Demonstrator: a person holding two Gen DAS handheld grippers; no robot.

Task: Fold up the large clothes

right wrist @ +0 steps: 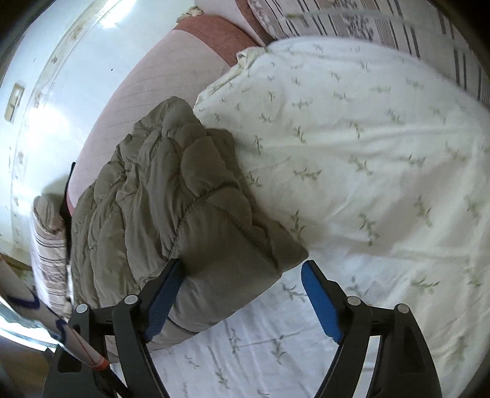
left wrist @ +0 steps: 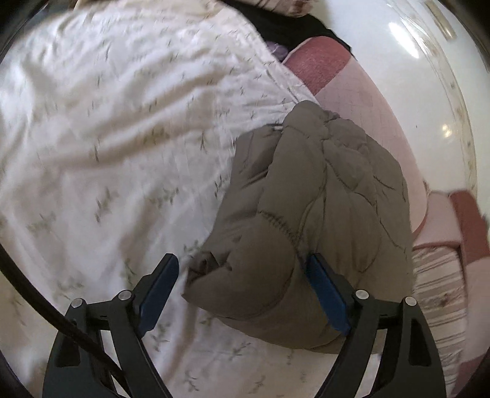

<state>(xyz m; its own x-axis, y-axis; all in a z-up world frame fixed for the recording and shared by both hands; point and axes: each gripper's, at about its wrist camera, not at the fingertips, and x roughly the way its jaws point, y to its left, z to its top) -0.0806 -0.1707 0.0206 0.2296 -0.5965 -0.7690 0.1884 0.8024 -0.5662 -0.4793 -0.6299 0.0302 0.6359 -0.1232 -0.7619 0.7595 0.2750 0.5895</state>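
Note:
An olive-brown quilted puffer jacket [left wrist: 321, 220] lies folded into a thick bundle on a white leaf-print bedsheet [left wrist: 107, 137]. My left gripper [left wrist: 245, 269] is open, its blue pads on either side of the bundle's near corner, which sits between them. In the right wrist view the same jacket [right wrist: 171, 208] lies left of centre on the sheet [right wrist: 367, 153]. My right gripper [right wrist: 242, 272] is open over the bundle's near corner, the left pad touching the fabric, the right pad apart from it over the sheet.
The bed's pink and rust edge [left wrist: 321, 64] runs beside the jacket, with glossy white floor [left wrist: 413, 76] beyond. A striped floral pillow [right wrist: 352, 21] lies at the head. Striped fabric [left wrist: 438, 284] hangs at the bed's side. A dark cloth [left wrist: 284, 27] lies far off.

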